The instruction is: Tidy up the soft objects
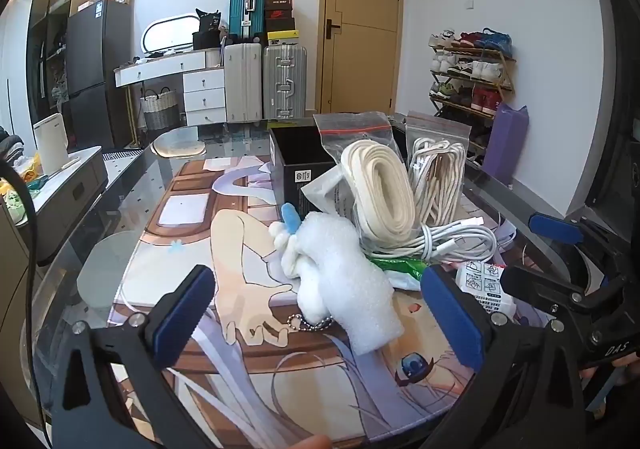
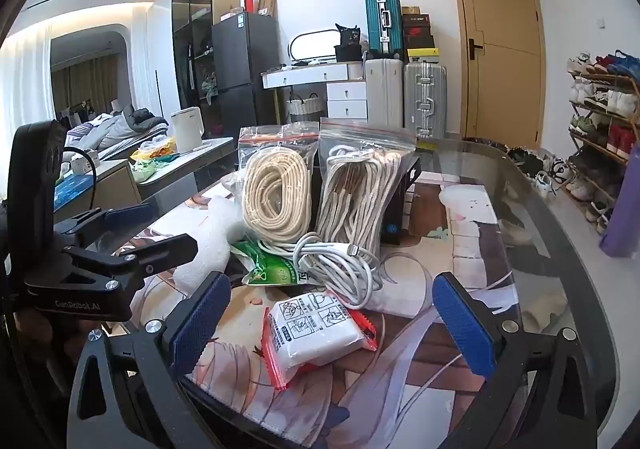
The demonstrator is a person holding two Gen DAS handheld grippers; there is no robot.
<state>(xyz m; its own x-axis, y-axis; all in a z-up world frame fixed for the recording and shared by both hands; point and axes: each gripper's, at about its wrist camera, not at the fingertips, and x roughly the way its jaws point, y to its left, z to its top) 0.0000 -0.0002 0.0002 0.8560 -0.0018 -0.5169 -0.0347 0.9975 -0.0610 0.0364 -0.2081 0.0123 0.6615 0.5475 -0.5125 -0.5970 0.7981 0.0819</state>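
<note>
While both tools hover wide open and empty, the glass desk with its printed mat carries the pile. Behind stands a black box; against it lean two zip bags of cream laces and white cords. A white cable coils in front, beside the foam wrap (a small plush tucked against it). Left tool frames the foam; right tool frames a white packet.
</note>
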